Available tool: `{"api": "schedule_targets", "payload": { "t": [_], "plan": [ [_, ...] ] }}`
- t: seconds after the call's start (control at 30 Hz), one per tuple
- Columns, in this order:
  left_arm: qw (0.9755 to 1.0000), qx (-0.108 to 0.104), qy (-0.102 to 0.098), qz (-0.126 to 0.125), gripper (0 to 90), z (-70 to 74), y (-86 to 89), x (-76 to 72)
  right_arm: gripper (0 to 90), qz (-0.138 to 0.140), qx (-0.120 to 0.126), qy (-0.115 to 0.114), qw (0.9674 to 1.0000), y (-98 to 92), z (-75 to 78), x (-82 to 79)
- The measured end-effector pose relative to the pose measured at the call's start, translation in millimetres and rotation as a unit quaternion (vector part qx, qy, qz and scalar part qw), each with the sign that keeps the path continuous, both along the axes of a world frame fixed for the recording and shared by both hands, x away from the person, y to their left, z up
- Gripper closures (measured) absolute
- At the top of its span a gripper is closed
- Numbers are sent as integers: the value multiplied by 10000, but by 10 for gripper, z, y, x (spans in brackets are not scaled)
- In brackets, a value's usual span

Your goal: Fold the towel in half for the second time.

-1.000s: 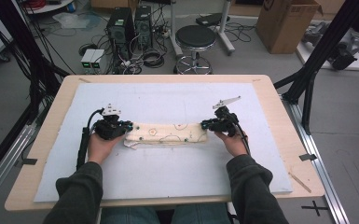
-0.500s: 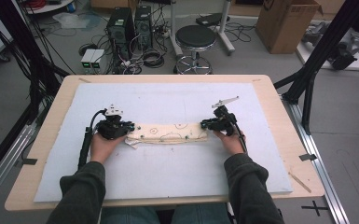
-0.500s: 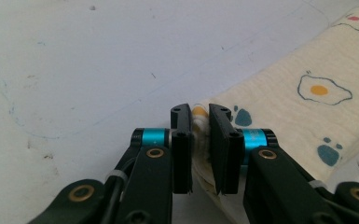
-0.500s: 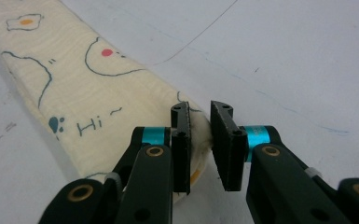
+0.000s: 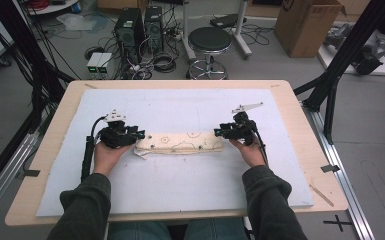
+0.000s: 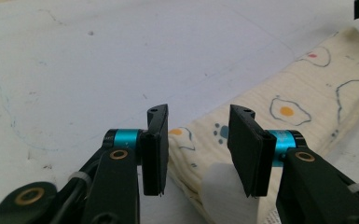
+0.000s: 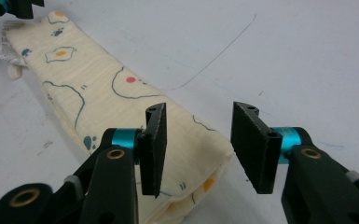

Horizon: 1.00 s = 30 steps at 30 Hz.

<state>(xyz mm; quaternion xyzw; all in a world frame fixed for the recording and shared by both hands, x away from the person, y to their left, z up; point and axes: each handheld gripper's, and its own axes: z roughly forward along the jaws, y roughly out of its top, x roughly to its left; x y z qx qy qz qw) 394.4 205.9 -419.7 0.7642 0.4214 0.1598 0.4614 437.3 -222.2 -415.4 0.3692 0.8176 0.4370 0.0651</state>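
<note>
Lying flat on the white mat [image 5: 180,95], the folded cloth [image 5: 180,144] is stretching as a long narrow band between the two tools, its long axis running straight from the left gripper [image 5: 136,135] to the right gripper [image 5: 220,132]. Both sets of jaws have just been opening and are now standing apart, pressing on nothing. In the left gripper view the cloth's near end, with a small white tag [image 6: 224,191], is sitting just ahead of and between the spread jaws of the left gripper [image 6: 198,149], the band running away up and to that gripper's right. In the right gripper view the opposite folded end [image 7: 200,163] is lying under and between the jaws of the right gripper [image 7: 198,149], the band running away to its upper left. Each gripper is equally close to its own end, so neither hand is looking nearer; any fresh fold would likely be turning across that long axis.
</note>
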Motion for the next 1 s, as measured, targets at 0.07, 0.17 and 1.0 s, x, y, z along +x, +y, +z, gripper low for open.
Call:
{"api": "schedule_targets", "payload": {
  "t": [0.07,0.17,1.0],
  "plan": [
    [10000,-16,-13,8,581,13,5,-7,548,11,26,-33,10000,-16,19,-10],
    [10000,-53,-3,8,569,16,9,-9,541,-46,51,-77,9999,-42,41,-15],
    [9962,492,253,-667,599,-74,-154,-115,539,331,-488,173,9981,186,-59,-51]
  ]
}}
